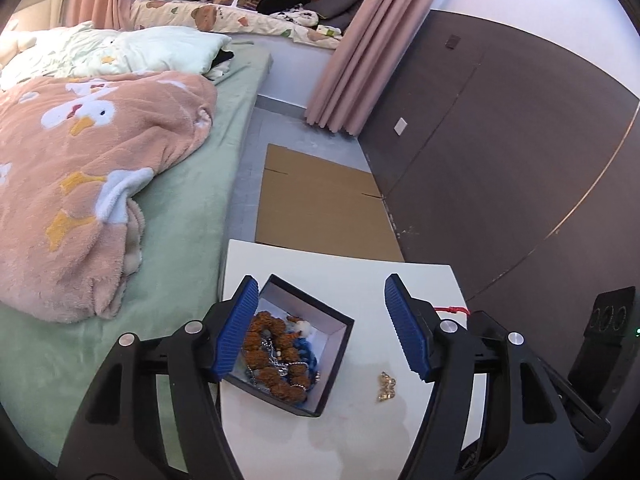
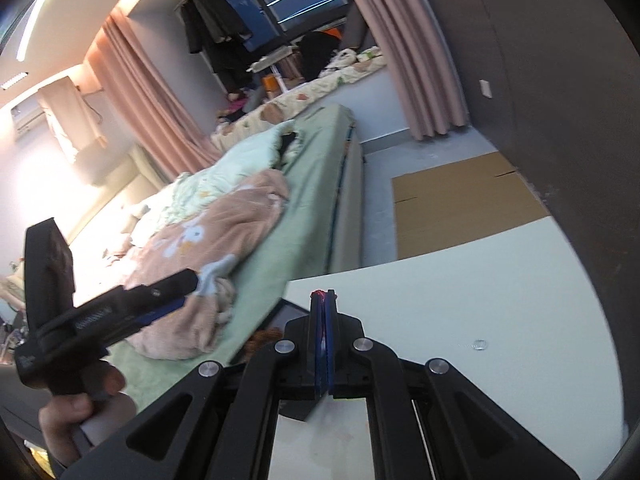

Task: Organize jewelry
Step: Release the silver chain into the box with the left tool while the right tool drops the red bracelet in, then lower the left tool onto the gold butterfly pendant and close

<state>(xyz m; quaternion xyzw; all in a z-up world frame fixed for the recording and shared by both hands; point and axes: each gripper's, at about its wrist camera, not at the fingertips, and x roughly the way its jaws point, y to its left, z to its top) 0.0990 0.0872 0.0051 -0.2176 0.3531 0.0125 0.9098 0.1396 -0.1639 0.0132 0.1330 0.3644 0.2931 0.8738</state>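
Observation:
A black jewelry box (image 1: 338, 354) stands open on the white table (image 1: 360, 272). It holds brown bead strings (image 1: 276, 344), silver chains and blue pieces. A small gold piece (image 1: 386, 386) lies on the table right of the box. My left gripper (image 1: 320, 328) is open above the box, its left pad over the box's left side. My right gripper (image 2: 323, 300) is shut on a red cord (image 2: 320, 294), whose red end also shows in the left wrist view (image 1: 452, 310). The box edge (image 2: 294, 312) shows left of it. A small clear ring (image 2: 479, 344) lies on the table.
A bed with a green sheet (image 1: 192, 216) and a peach duck blanket (image 1: 80, 168) runs along the table's left. Flat cardboard (image 1: 324, 208) lies on the floor beyond the table. A dark wall panel (image 1: 500, 152) stands at the right. The left hand-held gripper (image 2: 100, 316) shows in the right wrist view.

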